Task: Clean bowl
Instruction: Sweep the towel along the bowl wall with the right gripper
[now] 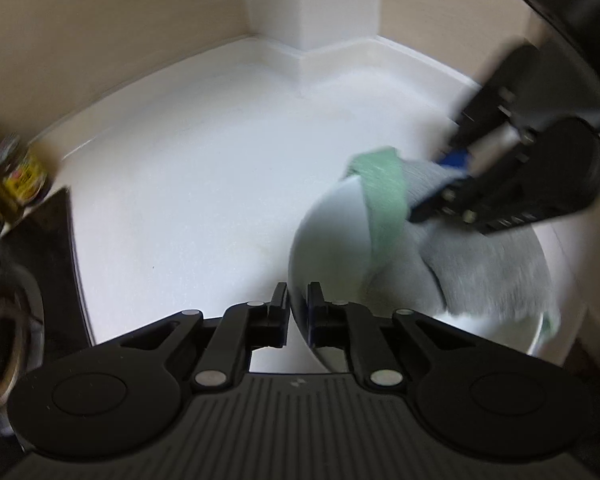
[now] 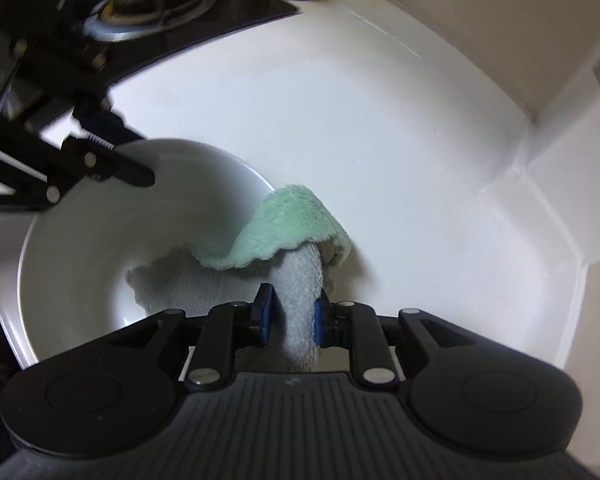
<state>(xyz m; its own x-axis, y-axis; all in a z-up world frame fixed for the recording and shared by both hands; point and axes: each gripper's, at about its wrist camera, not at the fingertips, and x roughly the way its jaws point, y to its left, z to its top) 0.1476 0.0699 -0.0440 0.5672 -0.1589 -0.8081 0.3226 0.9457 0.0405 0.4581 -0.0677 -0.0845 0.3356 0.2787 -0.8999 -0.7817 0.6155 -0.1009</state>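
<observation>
Here one bowl (image 2: 100, 248), one cloth (image 2: 296, 224), two grippers gripping them.

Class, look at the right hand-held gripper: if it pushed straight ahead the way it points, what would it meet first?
Probably the cloth it already pinches, which is bunched ahead of the right hand-held gripper and draped over the white bowl's rim; beyond it lies the countertop. Depth is unclear.

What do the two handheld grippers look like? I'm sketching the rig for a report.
Both are matte black plastic. Each has a ribbed body, two round discs at the sides, and hinged link arms with silver pivot pins leading to two short fingers. The right gripper has blue pads on its fingers; the left gripper shows a blue edge on one finger. No cables or sleeves are visible.
</observation>
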